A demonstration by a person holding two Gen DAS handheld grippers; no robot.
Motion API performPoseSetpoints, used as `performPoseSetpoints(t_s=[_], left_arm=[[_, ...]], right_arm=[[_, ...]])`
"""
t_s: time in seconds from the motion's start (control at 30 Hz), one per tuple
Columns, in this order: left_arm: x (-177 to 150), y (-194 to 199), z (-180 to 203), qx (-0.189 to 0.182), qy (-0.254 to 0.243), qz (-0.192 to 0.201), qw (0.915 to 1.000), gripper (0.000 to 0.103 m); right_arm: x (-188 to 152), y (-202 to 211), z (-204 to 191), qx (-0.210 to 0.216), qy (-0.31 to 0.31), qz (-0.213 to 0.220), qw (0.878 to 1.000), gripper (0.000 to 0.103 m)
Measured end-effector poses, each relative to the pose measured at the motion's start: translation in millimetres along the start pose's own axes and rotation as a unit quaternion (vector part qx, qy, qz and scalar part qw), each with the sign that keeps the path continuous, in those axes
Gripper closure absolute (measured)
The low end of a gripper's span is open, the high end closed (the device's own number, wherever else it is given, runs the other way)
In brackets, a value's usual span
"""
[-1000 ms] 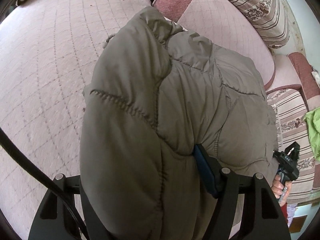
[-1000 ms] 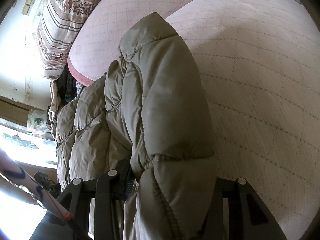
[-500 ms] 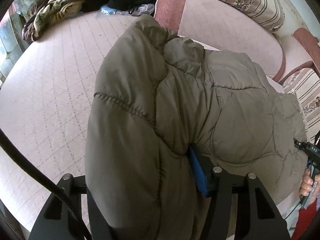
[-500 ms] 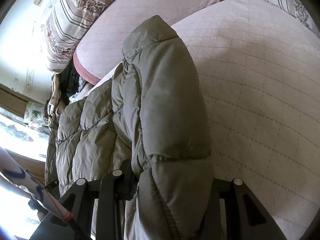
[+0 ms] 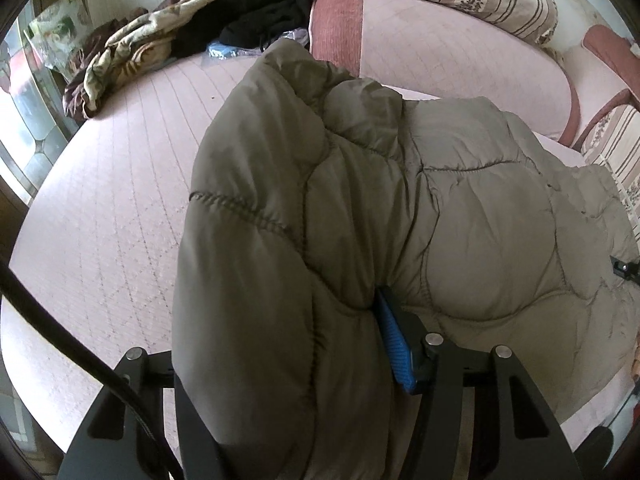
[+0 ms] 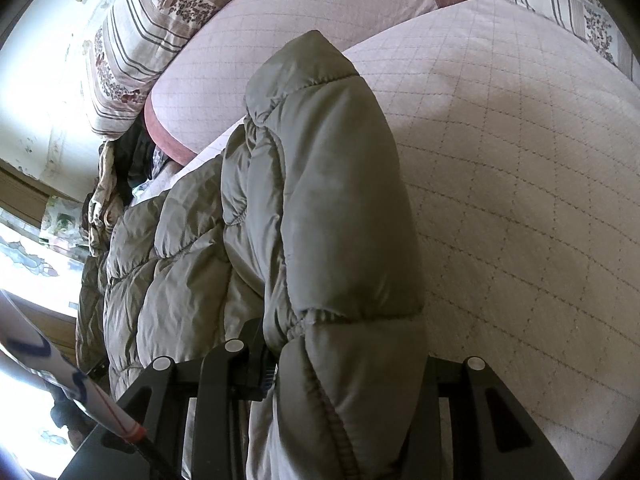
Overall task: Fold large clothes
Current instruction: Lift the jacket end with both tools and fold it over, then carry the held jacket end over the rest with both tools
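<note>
The puffy coat [image 5: 360, 220] lay on the pink bed [image 5: 112, 208] and filled the middle of both views. The left gripper [image 5: 288, 360] had just squeezed in on a thick fold at the bottom of its frame, the blue pad [image 5: 394, 350] pressing the coat. The right gripper [image 6: 348, 376] had just squeezed in too and pinched the coat's edge, low in its frame. To fold well, both should likely hold tight, lift the edge together, and lay it flat over the rest. The puffy cloth could slip out.
</note>
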State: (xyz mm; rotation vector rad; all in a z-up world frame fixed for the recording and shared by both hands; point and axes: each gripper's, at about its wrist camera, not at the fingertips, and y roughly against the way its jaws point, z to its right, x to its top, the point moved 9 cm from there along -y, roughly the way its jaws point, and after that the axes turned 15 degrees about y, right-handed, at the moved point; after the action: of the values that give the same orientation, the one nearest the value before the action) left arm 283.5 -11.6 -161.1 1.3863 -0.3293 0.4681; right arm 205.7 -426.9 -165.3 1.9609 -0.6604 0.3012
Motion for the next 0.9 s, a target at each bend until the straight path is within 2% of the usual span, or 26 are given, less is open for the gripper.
performPoseSetpoints(t_s=[0.9], left_arm=[[-2.5,1.7,-2.0,0.013,-0.012,0.012,0.9998,0.046]], right_arm=[[-4.0,-3.5,3.1,-0.002,-0.004,0.0,1.0,0.065]])
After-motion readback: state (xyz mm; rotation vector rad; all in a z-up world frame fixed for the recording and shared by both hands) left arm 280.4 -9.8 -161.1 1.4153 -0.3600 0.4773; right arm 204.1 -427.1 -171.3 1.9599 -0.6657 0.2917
